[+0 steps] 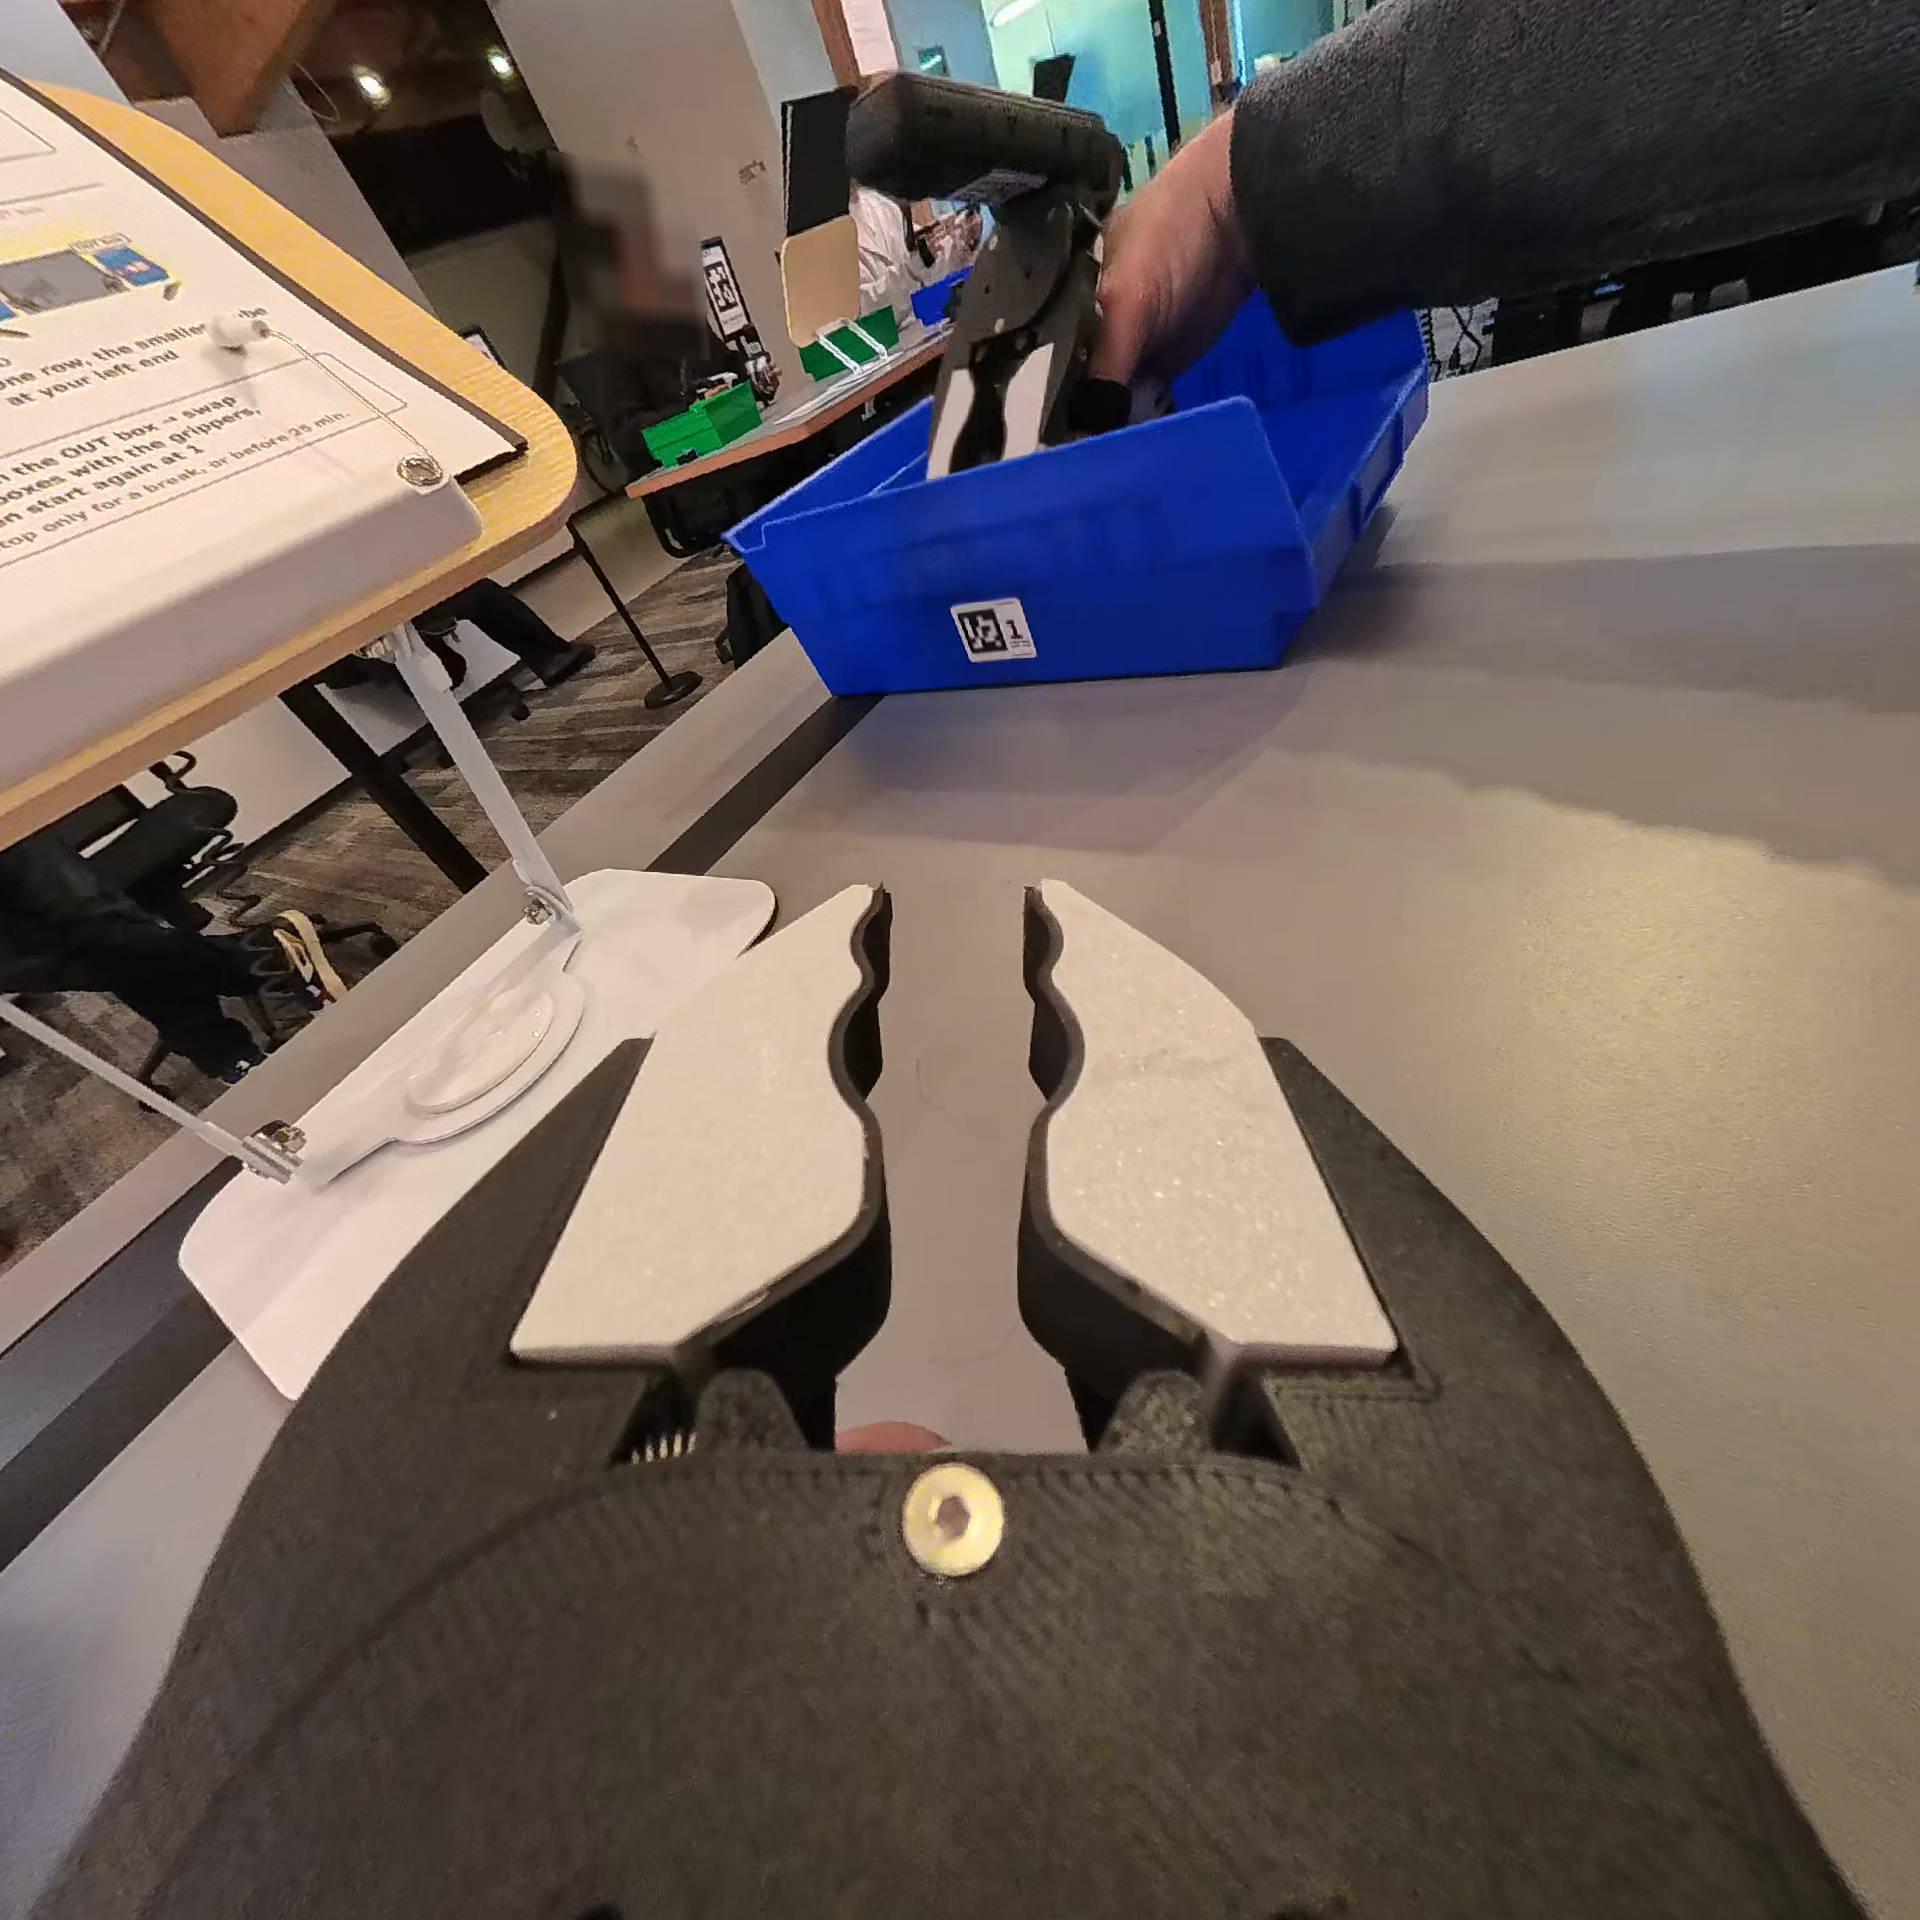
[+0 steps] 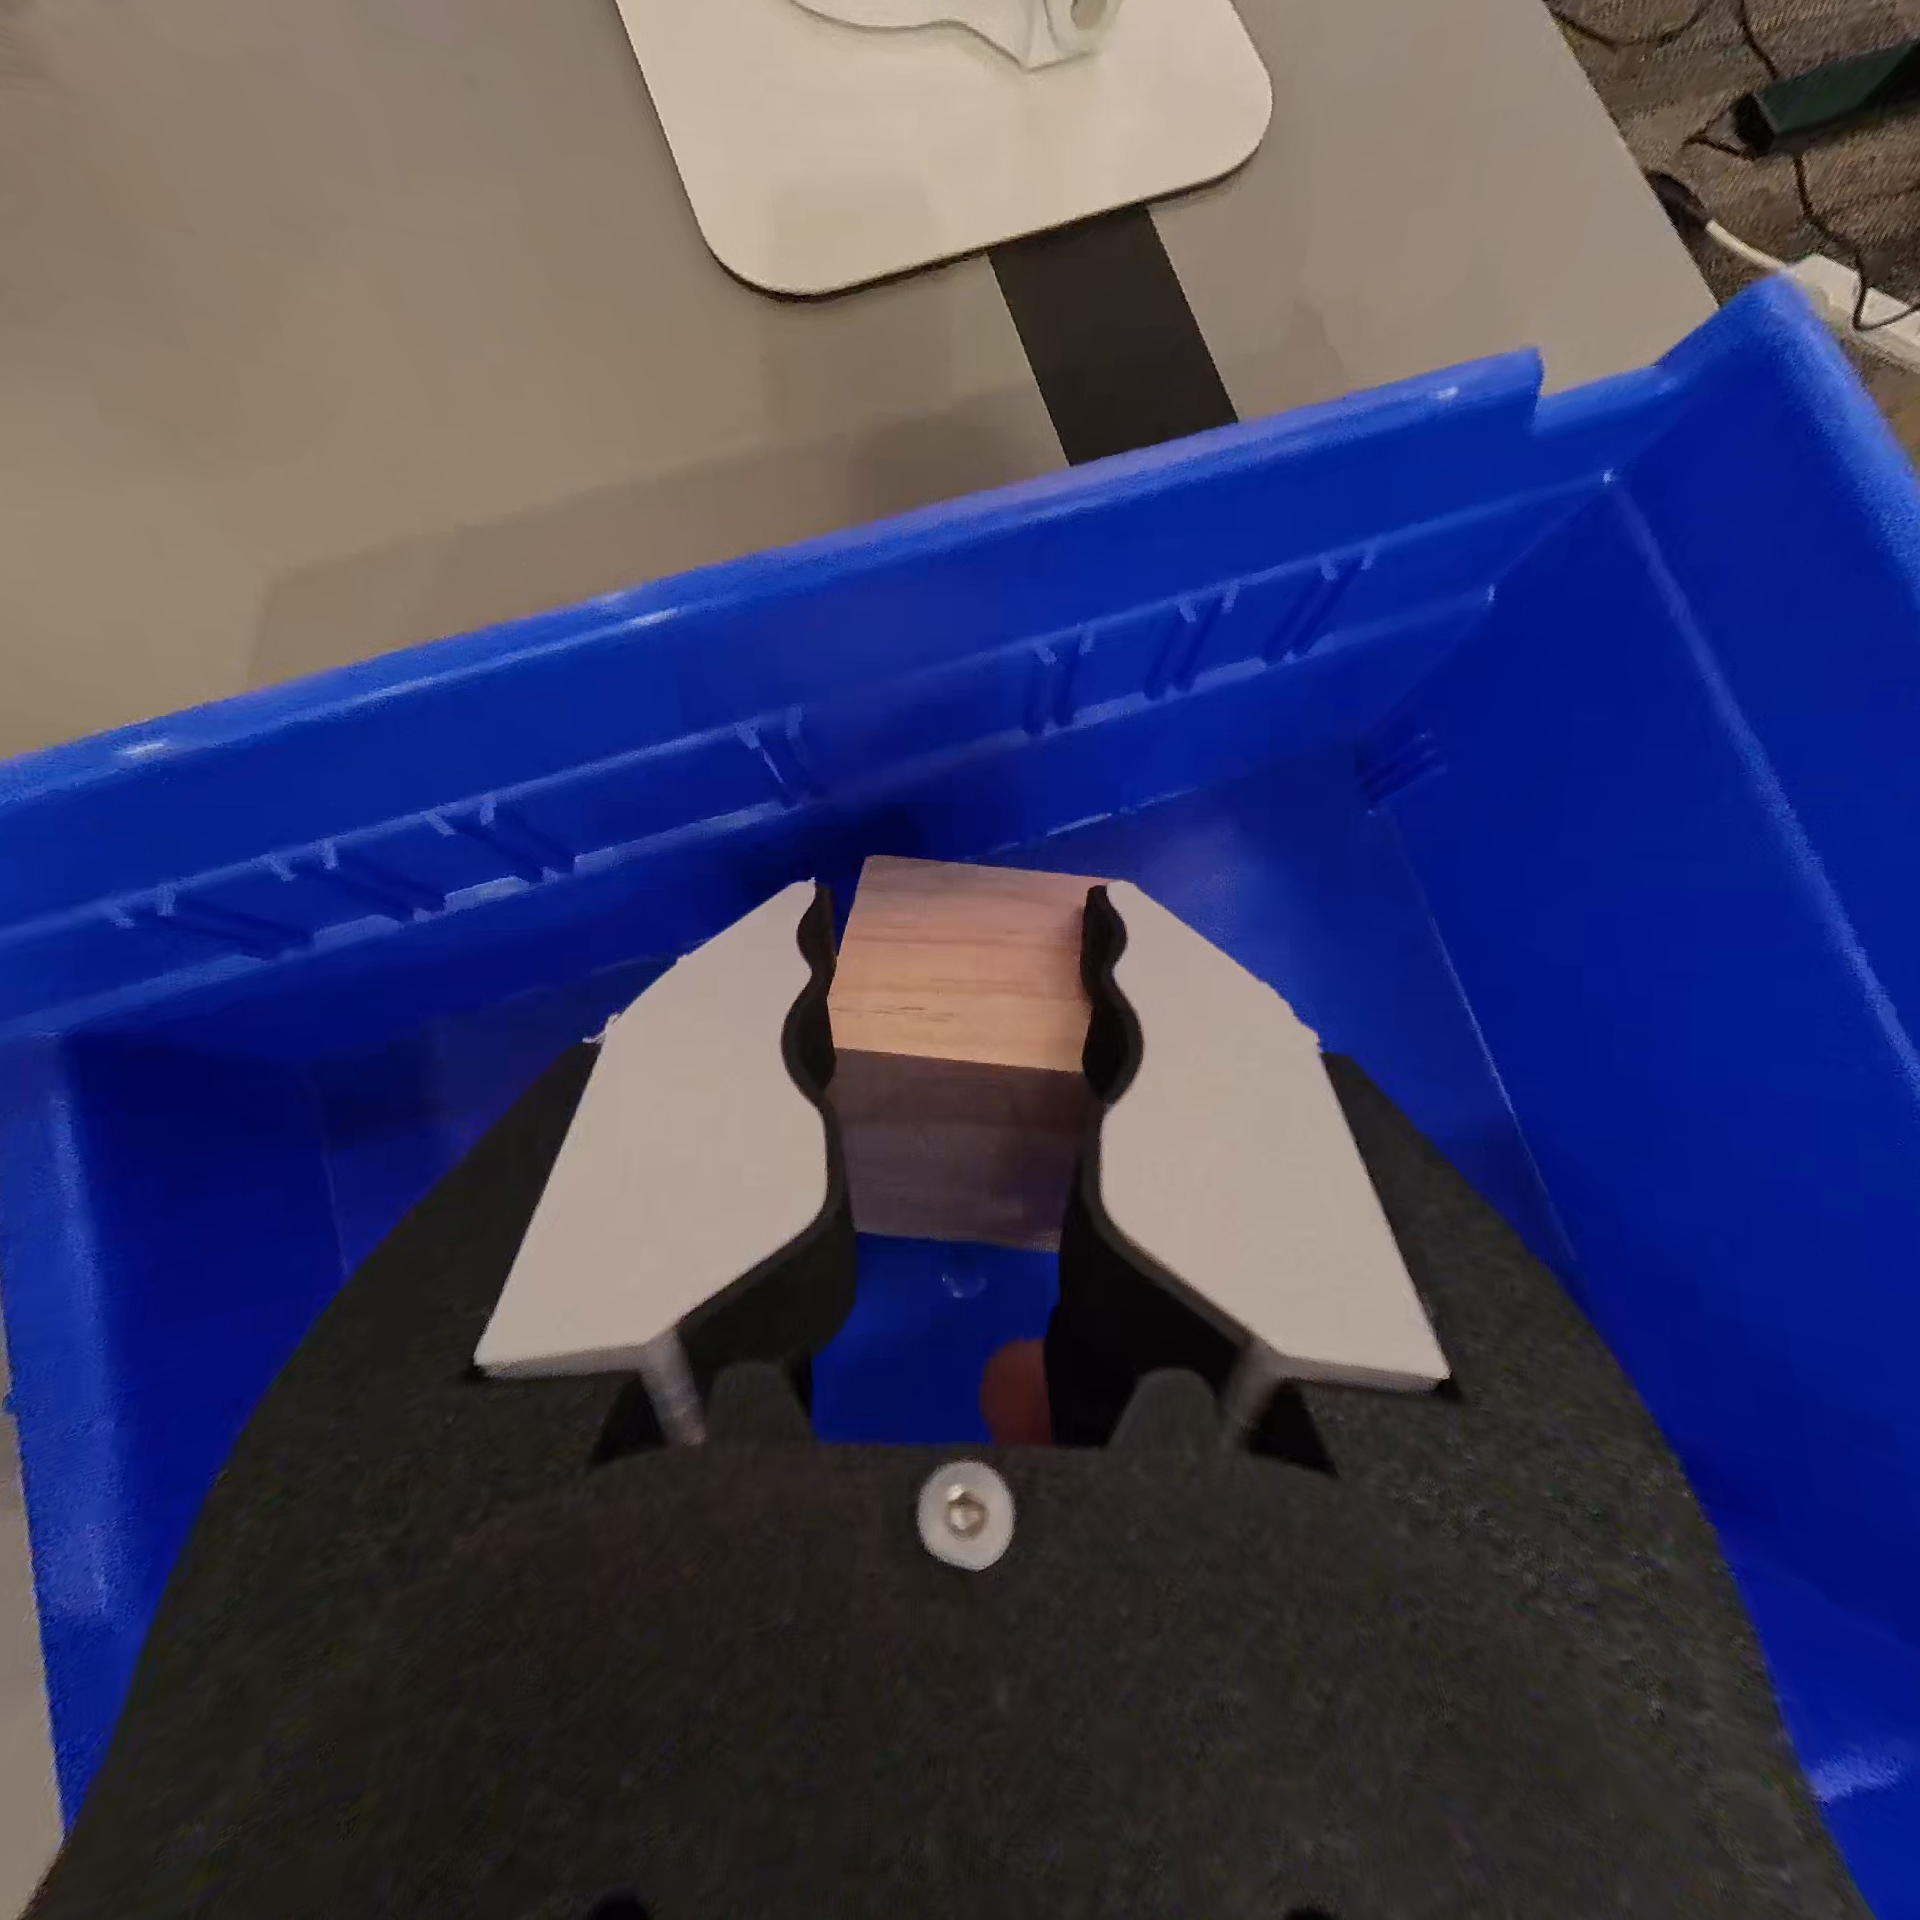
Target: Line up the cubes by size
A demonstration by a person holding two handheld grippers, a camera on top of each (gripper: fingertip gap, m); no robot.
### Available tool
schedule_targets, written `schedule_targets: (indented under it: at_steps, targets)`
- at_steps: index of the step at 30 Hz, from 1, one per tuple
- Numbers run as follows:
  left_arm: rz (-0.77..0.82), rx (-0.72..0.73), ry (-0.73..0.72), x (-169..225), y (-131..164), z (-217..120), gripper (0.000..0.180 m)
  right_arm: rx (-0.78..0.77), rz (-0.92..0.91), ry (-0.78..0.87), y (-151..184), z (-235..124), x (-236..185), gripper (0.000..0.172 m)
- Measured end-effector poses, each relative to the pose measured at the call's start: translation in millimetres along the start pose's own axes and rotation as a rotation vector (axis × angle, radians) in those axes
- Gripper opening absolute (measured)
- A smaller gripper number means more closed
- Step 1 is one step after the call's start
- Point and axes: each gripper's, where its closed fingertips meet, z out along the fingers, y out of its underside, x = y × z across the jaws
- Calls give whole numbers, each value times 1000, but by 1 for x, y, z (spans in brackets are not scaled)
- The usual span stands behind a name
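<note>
In the right wrist view, my right gripper [image 2: 956, 904] is inside the blue bin [image 2: 623, 748], near its corner. It is shut on a wooden cube [image 2: 956, 977], with both black pads pressed against the cube's sides. In the left wrist view the right gripper [image 1: 987, 416] reaches down into the blue bin [image 1: 1039, 540], held by a hand in a dark sleeve. My left gripper [image 1: 956, 904] is open with nothing between its fingers. It is low over the grey table [image 1: 1455, 1039], well short of the bin. No other cubes show.
A white stand base [image 1: 447, 1039] sits on the table's left edge and carries a tilted instruction board [image 1: 208, 416]. The base also shows beyond the bin in the right wrist view [image 2: 956, 145]. The table's edge and the floor lie to the left. My hands' fingertips stand some 30 cm from each other.
</note>
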Motion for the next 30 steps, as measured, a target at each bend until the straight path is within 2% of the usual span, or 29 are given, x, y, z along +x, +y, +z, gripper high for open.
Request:
schedule_targets:
  at_steps: [9,13,18,23,30]
  targets:
    - [4,-5,5,1,1,1,24,-230,-66,24,16,-6,-2,46]
    - [6,-5,4,1,1,0,23,-209,-106,-4,12,-5,-4,46]
    - [10,-6,8,2,1,1,22,-29,-126,-63,-12,-3,-12,46]
    - [8,-5,9,2,1,0,22,-81,-134,-86,-2,5,-11,45]
    - [12,-8,11,2,1,1,22,-283,-225,-101,2,9,-12,46]
